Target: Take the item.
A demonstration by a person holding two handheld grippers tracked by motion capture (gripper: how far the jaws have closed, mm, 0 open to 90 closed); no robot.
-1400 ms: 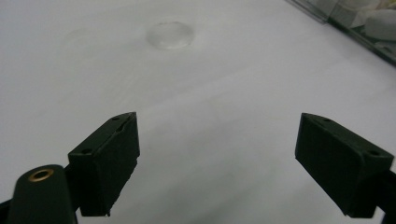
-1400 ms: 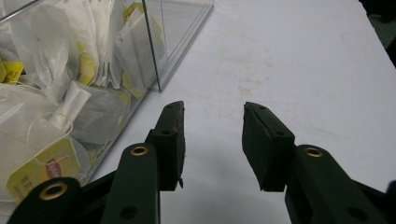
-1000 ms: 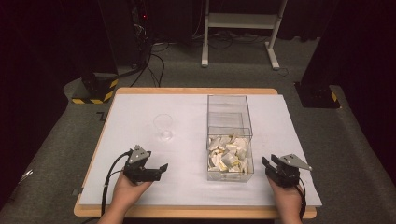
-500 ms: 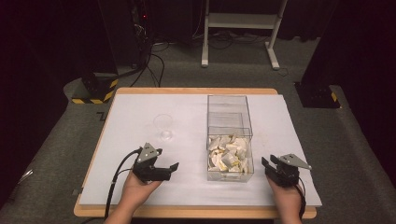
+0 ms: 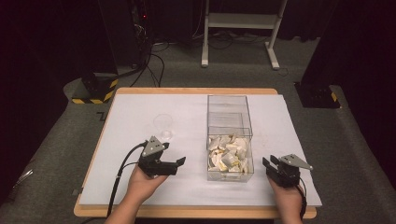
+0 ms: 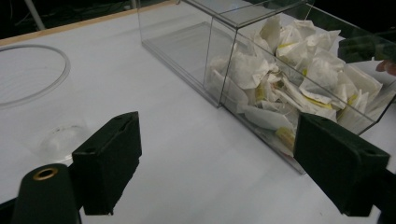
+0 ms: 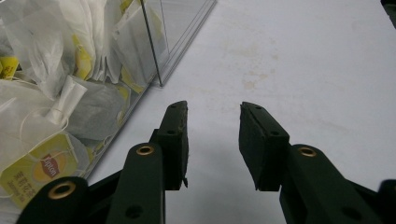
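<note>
A clear plastic box [image 5: 229, 122] stands on the white sheet, its far compartment empty and its near one full of white tea bags [image 5: 228, 157]. My left gripper [image 5: 176, 165] hovers to the left of the box, jaws wide open with nothing between them [image 6: 215, 172], facing the tea bags [image 6: 289, 70]. My right gripper [image 5: 271, 162] rests near the front edge, right of the box. Its jaws [image 7: 212, 121] have just been closing to a narrow gap over bare sheet, nothing between them. Tea bags [image 7: 46, 70] press against the box wall on its left.
An empty clear glass [image 5: 163, 126] stands on the sheet behind the left gripper, left of the box; its base [image 6: 60, 137] lies close to the left jaw. The wooden table edge [image 5: 196, 212] runs along the front. Cables and a white stand sit on the floor beyond.
The left hand has moved right and a little up, closer to the box, jaws still wide. The right hand has stayed in place.
</note>
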